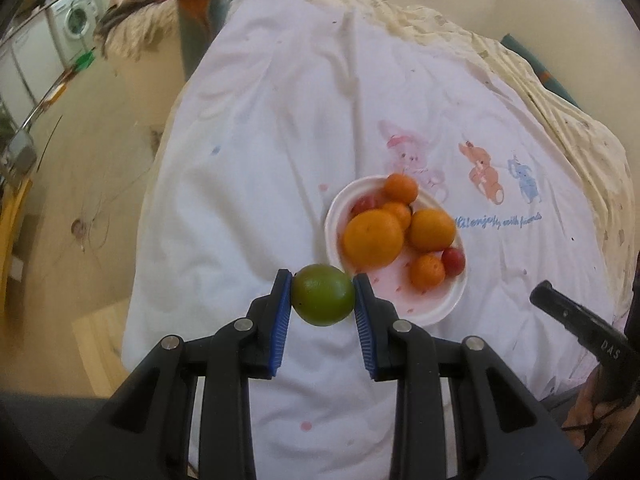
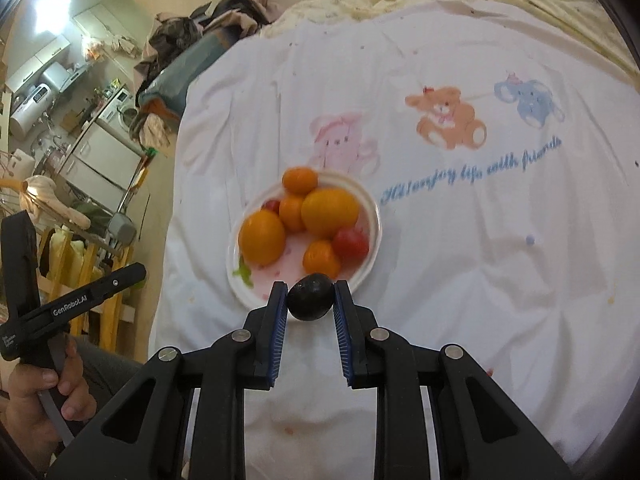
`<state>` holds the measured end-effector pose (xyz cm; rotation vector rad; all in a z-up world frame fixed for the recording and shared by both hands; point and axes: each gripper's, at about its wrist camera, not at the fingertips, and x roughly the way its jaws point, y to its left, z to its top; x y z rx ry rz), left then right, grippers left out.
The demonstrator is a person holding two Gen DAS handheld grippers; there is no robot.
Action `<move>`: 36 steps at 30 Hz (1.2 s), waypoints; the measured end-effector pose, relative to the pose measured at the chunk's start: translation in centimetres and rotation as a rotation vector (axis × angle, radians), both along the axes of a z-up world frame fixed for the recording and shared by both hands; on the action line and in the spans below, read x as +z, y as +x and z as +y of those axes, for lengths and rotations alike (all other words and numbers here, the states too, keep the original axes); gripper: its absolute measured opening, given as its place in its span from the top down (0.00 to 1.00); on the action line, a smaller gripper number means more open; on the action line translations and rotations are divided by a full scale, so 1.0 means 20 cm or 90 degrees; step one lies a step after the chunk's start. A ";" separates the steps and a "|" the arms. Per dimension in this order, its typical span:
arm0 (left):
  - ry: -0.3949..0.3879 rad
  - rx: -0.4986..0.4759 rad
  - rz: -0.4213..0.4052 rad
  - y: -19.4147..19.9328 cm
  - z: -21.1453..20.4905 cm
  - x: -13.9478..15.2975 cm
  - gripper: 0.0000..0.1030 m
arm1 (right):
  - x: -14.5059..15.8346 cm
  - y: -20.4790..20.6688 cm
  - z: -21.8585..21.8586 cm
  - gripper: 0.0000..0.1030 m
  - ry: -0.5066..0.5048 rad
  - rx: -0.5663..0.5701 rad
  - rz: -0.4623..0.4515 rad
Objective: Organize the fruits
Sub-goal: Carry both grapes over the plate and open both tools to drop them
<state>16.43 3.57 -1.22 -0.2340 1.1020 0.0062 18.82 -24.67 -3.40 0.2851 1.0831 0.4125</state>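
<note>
- Green and round, the lime (image 1: 322,300) sits clamped between the blue pads (image 1: 281,316) of the left gripper (image 1: 322,302), held in the air just before the near-left rim of the white plate (image 1: 438,312).
- Dark, almost black, a small fruit (image 2: 310,297) — perhaps a plum or a small avocado, I cannot tell which — is pinched between the fingers of the right gripper (image 2: 310,300), right at the near edge of the same plate.
- On the plate lie already two big oranges (image 1: 373,237), three smaller orange fruits (image 1: 427,272) and two small red fruits (image 1: 453,261); in the right wrist view a bit of green leaf (image 2: 243,273) rests at the plate's left rim.
- The plate stands on a white cloth (image 1: 260,140) with printed cartoon animals (image 2: 448,117) and blue writing (image 2: 472,176); these are beyond the plate, to its far right.
- I judge the step as gathering: both hands bring the last loose fruits to the plate, and most of the work seems done.
- The next move asks for a free spot. The near part of the plate looks open, so each fruit should be lowered there and the jaws opened slowly — round fruits roll easily.
- One gripper should go first, since both crowd the same near edge and could bump.
</note>
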 end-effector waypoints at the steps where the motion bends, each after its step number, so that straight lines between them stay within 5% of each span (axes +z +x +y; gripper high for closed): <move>1: 0.002 -0.007 0.000 0.04 -0.01 0.01 0.74 | 0.01 0.03 0.00 0.76 0.005 0.000 -0.001; 7: 0.003 -0.034 0.016 0.17 -0.11 -0.04 0.74 | -0.03 0.19 0.04 0.76 0.038 0.005 0.007; 13: 0.002 -0.074 0.052 0.23 -0.24 -0.19 0.74 | -0.22 0.33 0.12 0.76 0.079 0.026 0.075; 28: -0.022 -0.105 0.111 0.28 -0.30 -0.36 0.74 | -0.45 0.39 0.22 0.73 0.093 0.051 0.147; 33: -0.024 -0.107 0.122 0.28 -0.30 -0.39 0.74 | -0.42 0.39 0.15 0.47 0.105 0.023 0.134; 36: -0.017 -0.115 0.132 0.28 -0.33 -0.41 0.74 | -0.38 0.39 0.11 0.47 0.105 0.003 0.123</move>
